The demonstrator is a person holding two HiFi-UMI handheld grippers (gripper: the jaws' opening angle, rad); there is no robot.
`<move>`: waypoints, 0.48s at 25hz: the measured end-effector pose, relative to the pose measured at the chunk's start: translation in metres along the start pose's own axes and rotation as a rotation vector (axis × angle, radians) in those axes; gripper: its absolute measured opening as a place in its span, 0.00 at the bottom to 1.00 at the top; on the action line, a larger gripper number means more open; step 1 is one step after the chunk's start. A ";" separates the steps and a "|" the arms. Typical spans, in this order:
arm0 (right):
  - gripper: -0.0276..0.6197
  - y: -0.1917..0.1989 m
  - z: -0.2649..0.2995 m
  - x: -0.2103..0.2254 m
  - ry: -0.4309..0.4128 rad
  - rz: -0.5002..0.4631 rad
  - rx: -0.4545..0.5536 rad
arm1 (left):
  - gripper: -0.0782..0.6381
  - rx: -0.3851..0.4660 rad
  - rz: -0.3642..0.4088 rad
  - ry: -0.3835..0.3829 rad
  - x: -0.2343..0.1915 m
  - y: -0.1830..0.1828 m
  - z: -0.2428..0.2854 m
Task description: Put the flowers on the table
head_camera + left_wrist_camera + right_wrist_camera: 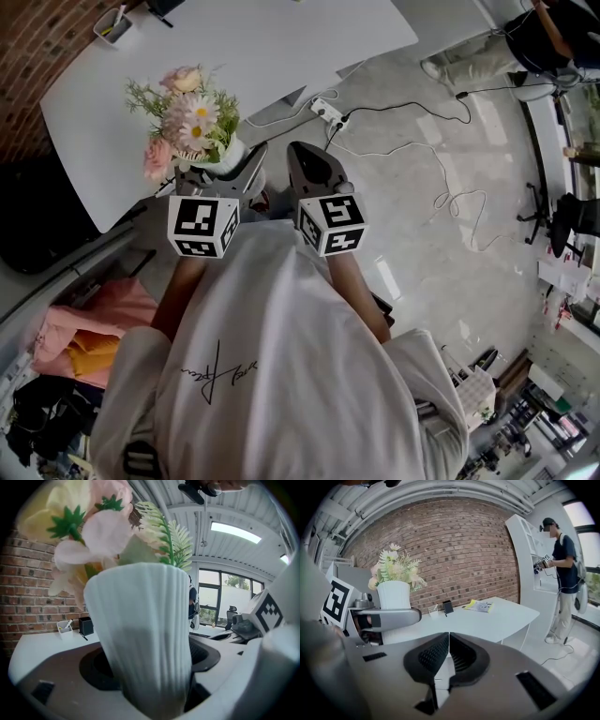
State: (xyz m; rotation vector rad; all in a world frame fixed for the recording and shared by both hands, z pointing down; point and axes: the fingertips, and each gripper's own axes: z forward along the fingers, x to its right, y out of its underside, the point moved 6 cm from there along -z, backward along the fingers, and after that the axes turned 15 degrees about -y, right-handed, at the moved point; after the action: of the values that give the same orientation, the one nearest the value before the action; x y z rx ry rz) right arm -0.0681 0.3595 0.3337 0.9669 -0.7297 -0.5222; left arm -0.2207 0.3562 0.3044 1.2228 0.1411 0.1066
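Holding the ribbed white vase point(228, 155) of flowers point(191, 118) aloft by the desk's point(262, 56) near edge, clamped low in the left gripper point(223, 171), right gripper point(314, 167) closed on nothing alongside; likely light, rigid, slick, top-heavy, so best gripped at the narrow base, upright.

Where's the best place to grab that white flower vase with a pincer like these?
Grip the white vase around its ribbed lower body, coming in level from the side. It stands upright and the flowers spread wide over its rim, so a reach from above would likely crush them. The left gripper holds it just so, one jaw closed on either side.
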 end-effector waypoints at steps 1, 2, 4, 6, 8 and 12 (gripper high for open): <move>0.08 -0.003 0.002 0.000 -0.005 -0.004 0.002 | 0.67 0.002 -0.001 -0.001 0.000 -0.001 0.001; 0.08 -0.004 0.005 0.001 -0.010 -0.007 0.002 | 0.67 0.003 -0.002 -0.002 -0.001 -0.002 0.003; 0.08 -0.003 0.009 0.002 -0.019 -0.010 0.005 | 0.67 0.005 -0.001 -0.002 -0.001 0.000 0.004; 0.08 0.003 0.013 0.000 -0.032 -0.012 0.005 | 0.67 0.008 0.000 -0.004 -0.001 0.005 0.002; 0.08 0.001 0.016 0.003 -0.048 -0.015 0.002 | 0.67 0.008 0.001 -0.009 0.000 0.003 0.005; 0.08 -0.029 0.028 0.034 -0.060 -0.011 0.012 | 0.67 0.005 0.014 -0.017 0.004 -0.022 0.039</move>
State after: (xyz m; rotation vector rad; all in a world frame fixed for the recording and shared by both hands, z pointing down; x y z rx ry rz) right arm -0.0696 0.3066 0.3292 0.9704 -0.7826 -0.5593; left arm -0.2101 0.3136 0.2959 1.2299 0.1186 0.1082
